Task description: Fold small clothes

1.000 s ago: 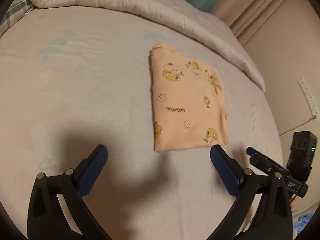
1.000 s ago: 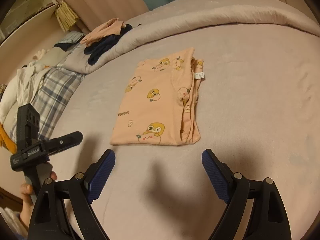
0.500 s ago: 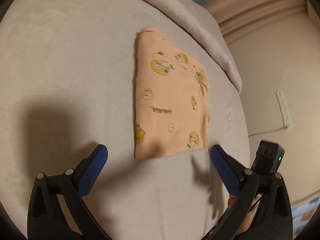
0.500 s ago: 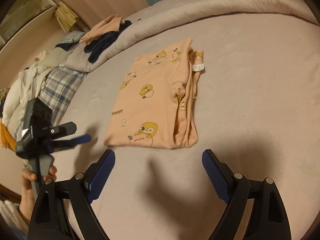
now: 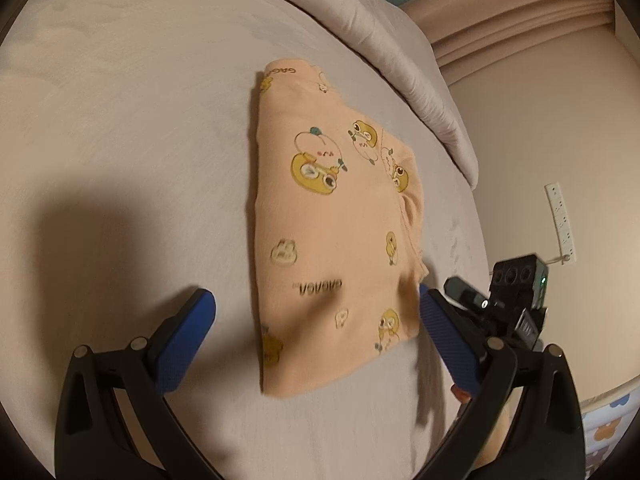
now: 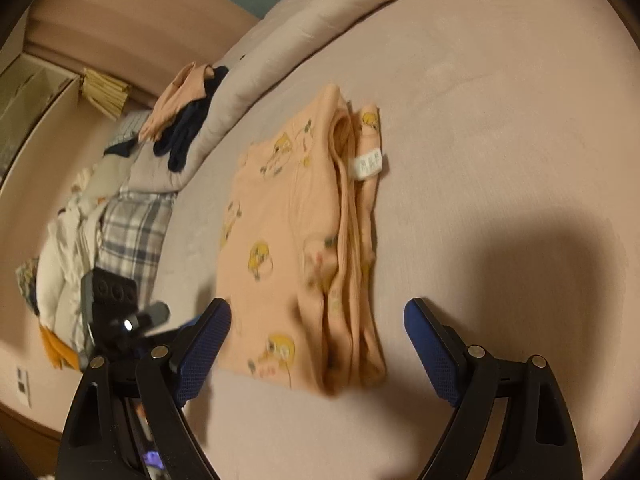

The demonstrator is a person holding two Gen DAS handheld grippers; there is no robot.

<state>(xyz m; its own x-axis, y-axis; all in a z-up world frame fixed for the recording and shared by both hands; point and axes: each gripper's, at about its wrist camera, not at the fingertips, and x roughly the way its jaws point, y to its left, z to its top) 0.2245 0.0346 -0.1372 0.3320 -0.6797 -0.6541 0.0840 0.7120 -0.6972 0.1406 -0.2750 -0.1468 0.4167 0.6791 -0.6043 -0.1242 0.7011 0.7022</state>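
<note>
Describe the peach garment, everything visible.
The peach garment is soft knit-looking fabric printed with yellow cartoon animals and some lettering. It lies flat on the bed, already folded into a rough rectangle, with stacked layers and a seam showing along one long side. A white tag sticks out near the far end of that side. Only the bed touches it. Both grippers, left and right, are open at its near edge, not gripping it.
</note>
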